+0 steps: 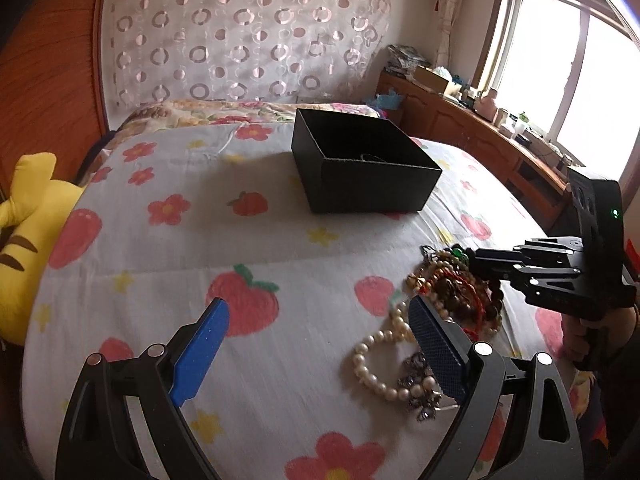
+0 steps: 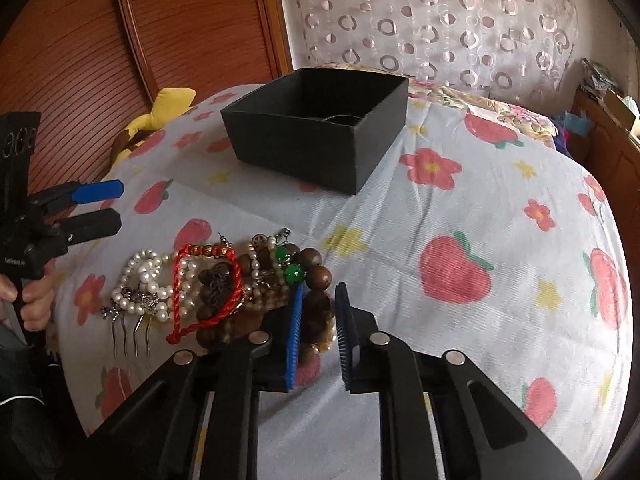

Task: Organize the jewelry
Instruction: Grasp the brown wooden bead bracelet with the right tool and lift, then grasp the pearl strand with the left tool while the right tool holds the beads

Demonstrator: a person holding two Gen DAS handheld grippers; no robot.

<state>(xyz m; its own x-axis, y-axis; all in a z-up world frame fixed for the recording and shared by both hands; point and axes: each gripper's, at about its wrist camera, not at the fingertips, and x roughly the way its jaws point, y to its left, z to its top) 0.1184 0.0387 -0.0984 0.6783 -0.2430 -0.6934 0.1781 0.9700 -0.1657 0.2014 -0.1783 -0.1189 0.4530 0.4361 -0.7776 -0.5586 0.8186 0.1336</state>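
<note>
My right gripper (image 2: 318, 334) sits jaws part-open at the near right edge of the tangled jewelry heap (image 2: 224, 284). The big dark wooden bead bracelet (image 2: 318, 280) lies between and just ahead of the pads; nothing is clamped. My left gripper (image 1: 316, 344) has its jaws wide apart and is empty. It hovers near the white pearl bracelet (image 1: 380, 364) at the heap's left end, with its right pad over the pearls.

Step in hand, I judge: grab one wooden-bead strand. To do it well:
- Straddle a single bead row, well off the red cord bracelet (image 2: 208, 292) and the green beads (image 2: 290, 266), so it doesn't drag neighbours.
- Press lightly into the floral bedsheet (image 2: 460, 208); it's soft and will give.
- Close slow, lift straight up, check for snags.
- Carry it far to the open black cardboard box (image 2: 316, 128), well apart from the heap. One ring-like item seems to be inside; can't tell what.
</note>
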